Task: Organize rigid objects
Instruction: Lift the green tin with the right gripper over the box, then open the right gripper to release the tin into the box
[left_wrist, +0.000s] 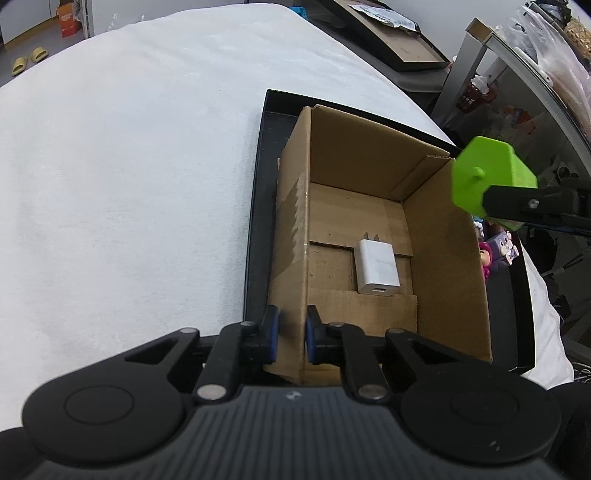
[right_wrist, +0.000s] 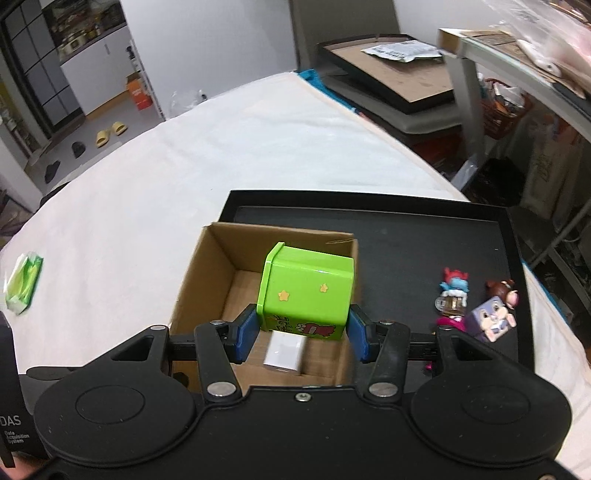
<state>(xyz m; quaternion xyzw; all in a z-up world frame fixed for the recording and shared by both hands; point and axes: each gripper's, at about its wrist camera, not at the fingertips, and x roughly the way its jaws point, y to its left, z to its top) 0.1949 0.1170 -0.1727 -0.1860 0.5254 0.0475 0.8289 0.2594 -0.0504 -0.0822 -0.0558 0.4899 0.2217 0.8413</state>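
Two grippers: both at work on one cardboard box (left_wrist: 369, 236); the box stands on a black tray (right_wrist: 406, 236) laid on a white cloth-covered table (left_wrist: 129, 166)
Left gripper (left_wrist: 291, 338): its blue pads straddle the box's near left wall and look clenched on it, seemingly to steady the box
Right gripper (right_wrist: 303, 332): clamped on a green lidded container (right_wrist: 308, 291) with yellow stars and a cartoon print; the container hangs tilted over the open box, above the right rim in the left wrist view
Already inside: a white USB wall charger (left_wrist: 376, 273) lying flat on the box floor, prongs pointing away
Still outside: small toy figurines (right_wrist: 476, 310) clustered on the tray, to the right of the box
Step in hand: carrying the green container into the box; by my reading the sorting is partly done
Next move: lower the container into the free floor beyond the charger, then release; it is bulky against the box's width, so it should go down clear of the walls and of the charger
Risk: a tilted drop could land it on the charger
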